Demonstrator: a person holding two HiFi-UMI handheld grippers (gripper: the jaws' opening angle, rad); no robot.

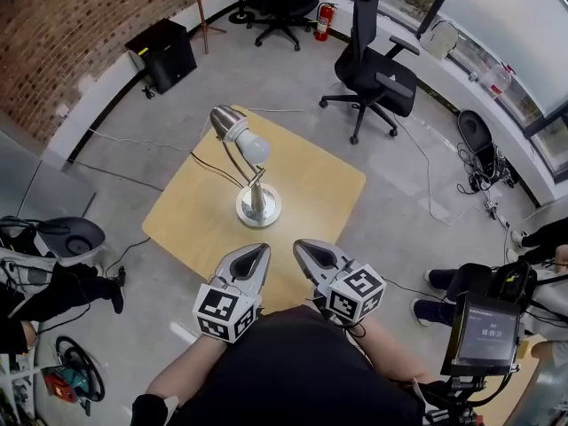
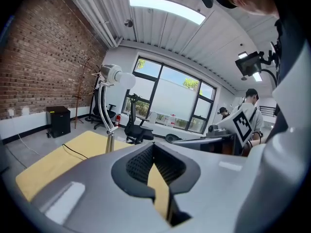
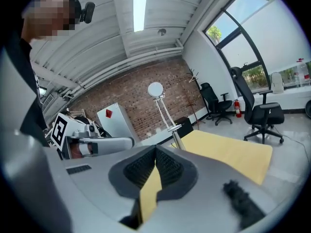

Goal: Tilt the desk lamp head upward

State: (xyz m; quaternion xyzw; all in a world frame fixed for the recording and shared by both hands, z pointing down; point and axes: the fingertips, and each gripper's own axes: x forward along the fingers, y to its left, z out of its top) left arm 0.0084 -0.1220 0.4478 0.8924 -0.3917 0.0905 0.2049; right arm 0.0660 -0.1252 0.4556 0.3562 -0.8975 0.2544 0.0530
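Well apart, lamp [image 1: 249,145] stands beyond left claw [image 1: 260,252]

Yellow table [image 1: 324,180] is seen mid-room, w/ black office chair [image 1: 377,74] parked nr its far corner. 2nd chair [image 1: 280,3], red fire extinguisher [image 1: 325,20] & black cabinet [image 1: 164,53] are set further back.

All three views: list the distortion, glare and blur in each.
Head view: even daylight, the lamp sharp, the table edges bowed by the wide lens. Left gripper view: strong fisheye with dark corners, the ceiling light blown out white. Right gripper view: the same fisheye, the window overexposed, and brick wall and ceiling curved.
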